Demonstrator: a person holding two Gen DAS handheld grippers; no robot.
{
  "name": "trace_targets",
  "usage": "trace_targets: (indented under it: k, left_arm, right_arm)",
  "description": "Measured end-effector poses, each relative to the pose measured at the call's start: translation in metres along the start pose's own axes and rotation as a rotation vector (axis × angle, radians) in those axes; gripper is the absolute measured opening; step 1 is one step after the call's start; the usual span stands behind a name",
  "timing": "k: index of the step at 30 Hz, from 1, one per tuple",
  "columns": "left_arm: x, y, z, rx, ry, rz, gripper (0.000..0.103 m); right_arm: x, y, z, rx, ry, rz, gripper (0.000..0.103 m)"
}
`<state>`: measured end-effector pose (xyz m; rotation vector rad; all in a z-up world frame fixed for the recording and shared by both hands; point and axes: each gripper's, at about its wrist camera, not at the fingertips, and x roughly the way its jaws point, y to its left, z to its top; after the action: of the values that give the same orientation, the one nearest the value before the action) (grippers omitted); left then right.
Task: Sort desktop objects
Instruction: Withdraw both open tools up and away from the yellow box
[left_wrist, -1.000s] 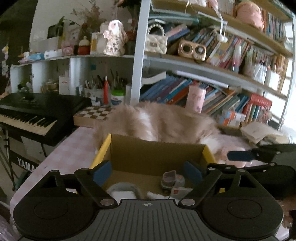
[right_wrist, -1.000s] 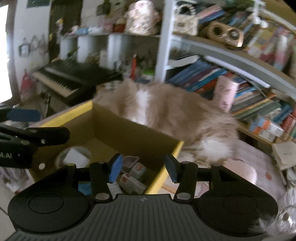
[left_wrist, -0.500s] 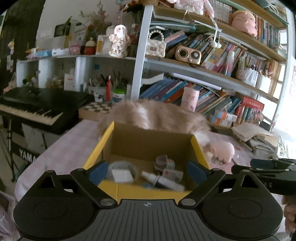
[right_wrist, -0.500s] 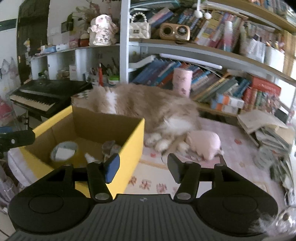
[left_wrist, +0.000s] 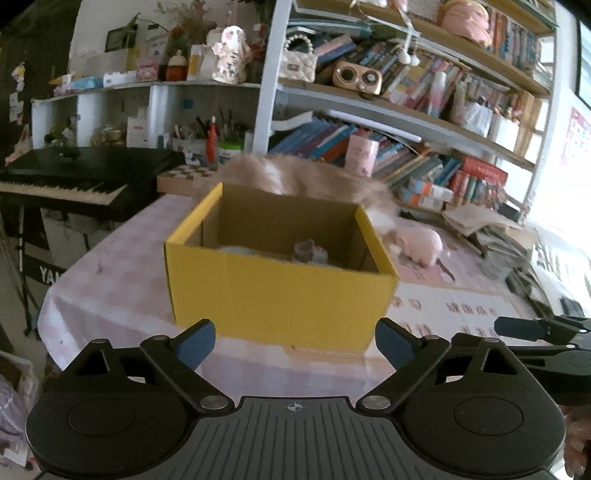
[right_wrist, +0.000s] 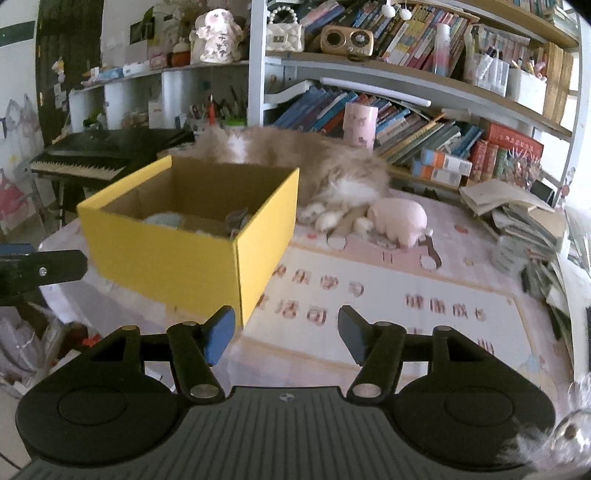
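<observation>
- My left tongs (left_wrist: 294, 341): blue pads spread wide, nothing between them; they hang short of the near wall of the box, not touching it.
- My right tongs (right_wrist: 286, 334): jaws apart and just lately opening further, empty; they sit over the printed mat, beside the box's near corner.
- Yellow cardboard box (left_wrist: 280, 295): open-topped, brown inside, standing on the table to the left of the mat. It holds a few small items (left_wrist: 308, 253); they are too blurred for me to name, though one looks like a pale roll or disc (right_wrist: 166, 220).
- Table (left_wrist: 110, 280): covered with a pale pink checked cloth, rounded at the left edge.
- Mat (right_wrist: 388, 295): light, printed with pink characters and small figures, spread to the right of the box.
- Fluffy cat (right_wrist: 332, 173): tan and white, lying just behind the box.
- Pink plush toy (right_wrist: 400, 219): beside the cat's paws, on the mat's far edge.
- Loose stack of papers and booklets (right_wrist: 517, 214): at the table's right side.
- Black keyboard (left_wrist: 74, 177): on a stand, left of the table.
- Bookshelves (right_wrist: 424, 96): along the back wall, crowded with books, a small radio-like box (right_wrist: 346, 40), a quilted white handbag (right_wrist: 284, 35) and a figurine (right_wrist: 216, 35).
- Pen pots (left_wrist: 207, 142): on the lower white shelf behind the keyboard.
</observation>
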<state>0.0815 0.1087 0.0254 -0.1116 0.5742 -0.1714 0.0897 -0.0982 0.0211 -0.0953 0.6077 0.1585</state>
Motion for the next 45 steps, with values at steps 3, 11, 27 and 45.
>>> trace_targets:
  k: [3, 11, 27, 45]
  left_arm:
    - [-0.009, -0.006, -0.011, 0.035, -0.003, -0.019, 0.096]
    - [-0.018, -0.017, -0.030, 0.076, 0.044, -0.048, 0.096]
    - [-0.005, -0.049, -0.040, 0.147, 0.121, -0.174, 0.096]
    - [0.036, -0.107, -0.023, 0.244, 0.137, -0.296, 0.096]
  right_arm:
    - [-0.011, 0.004, -0.012, 0.011, 0.011, -0.006, 0.062]
    - [-0.023, 0.013, -0.039, 0.024, 0.068, -0.060, 0.065]
    - [-0.043, -0.014, -0.062, 0.130, 0.122, -0.154, 0.071]
    - [-0.037, -0.070, -0.056, 0.186, 0.124, -0.243, 0.073]
